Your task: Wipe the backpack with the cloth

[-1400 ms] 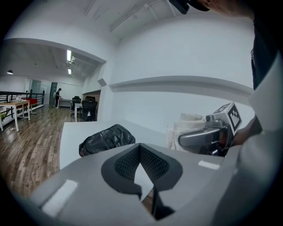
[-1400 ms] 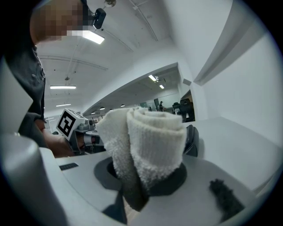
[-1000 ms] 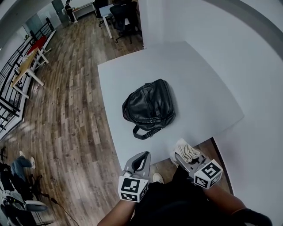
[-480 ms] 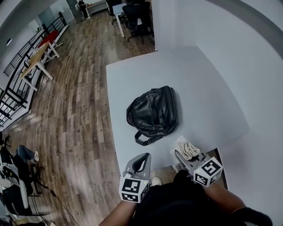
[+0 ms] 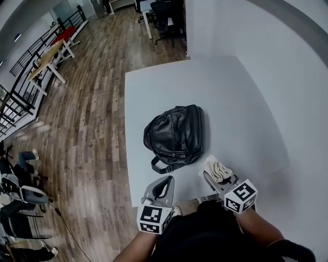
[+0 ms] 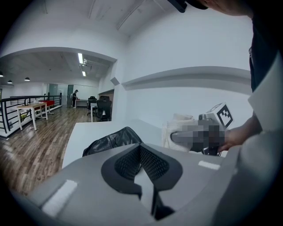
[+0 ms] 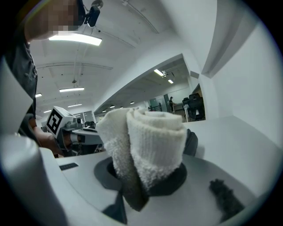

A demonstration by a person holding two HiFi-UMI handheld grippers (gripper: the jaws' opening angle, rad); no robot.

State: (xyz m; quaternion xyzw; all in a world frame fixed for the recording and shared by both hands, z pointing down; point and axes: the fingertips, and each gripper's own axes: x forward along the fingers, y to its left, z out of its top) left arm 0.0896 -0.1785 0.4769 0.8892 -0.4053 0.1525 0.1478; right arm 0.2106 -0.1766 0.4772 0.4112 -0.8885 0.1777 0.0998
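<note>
place: open-plan office | signs: desks (image 5: 45, 58), swivel chairs (image 5: 167, 11), wood-plank floor (image 5: 87, 133), ceiling strip lights (image 6: 80, 58)

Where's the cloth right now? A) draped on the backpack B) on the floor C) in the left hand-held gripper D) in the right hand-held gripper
D: the cloth sits pinched between the jaws of the right hand-held gripper, not touching the backpack; the left hand-held gripper is shut on nothing.
</note>
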